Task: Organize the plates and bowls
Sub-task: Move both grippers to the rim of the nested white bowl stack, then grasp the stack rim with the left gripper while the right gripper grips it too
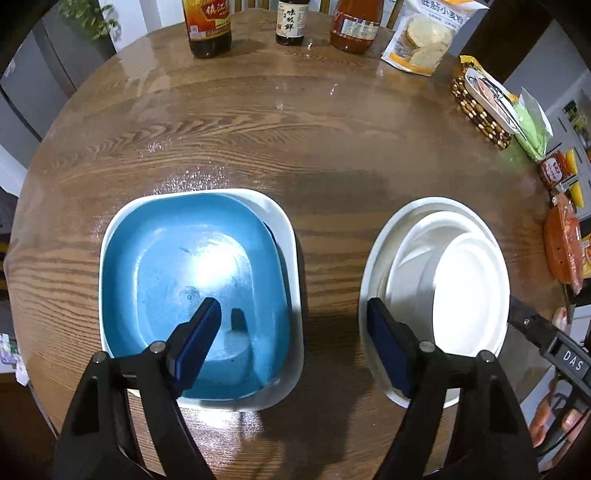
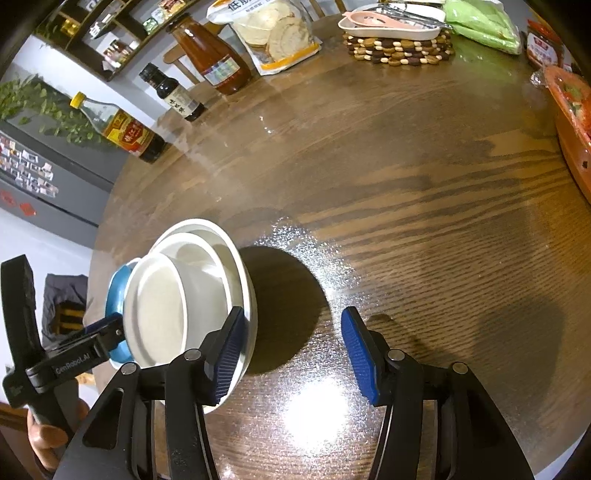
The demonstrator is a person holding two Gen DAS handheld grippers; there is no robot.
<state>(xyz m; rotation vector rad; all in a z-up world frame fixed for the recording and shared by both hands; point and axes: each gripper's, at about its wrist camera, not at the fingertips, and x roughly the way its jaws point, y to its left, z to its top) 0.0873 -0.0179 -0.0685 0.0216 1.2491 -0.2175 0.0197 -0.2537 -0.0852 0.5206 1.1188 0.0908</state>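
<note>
Bowls [image 1: 436, 295] stacked, both grippers' fingers [image 2: 229, 354] wide apart, seemingly empty

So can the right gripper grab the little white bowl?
Probably yes. The right gripper is open and empty, the smallest white bowl sits on top of its stack just beside the left finger, and nothing covers it.

Counts: 2 square dishes, lower left of the left wrist view: blue one [image 1: 192, 295] nested in white one [image 1: 284, 236]. 3 round white bowls [image 1: 469, 295] stacked, lower right. 3 sauce bottles [image 1: 208, 26] along top edge. 1 cracker bag [image 1: 424, 37], 1 beaded trivet [image 1: 480, 114].
</note>
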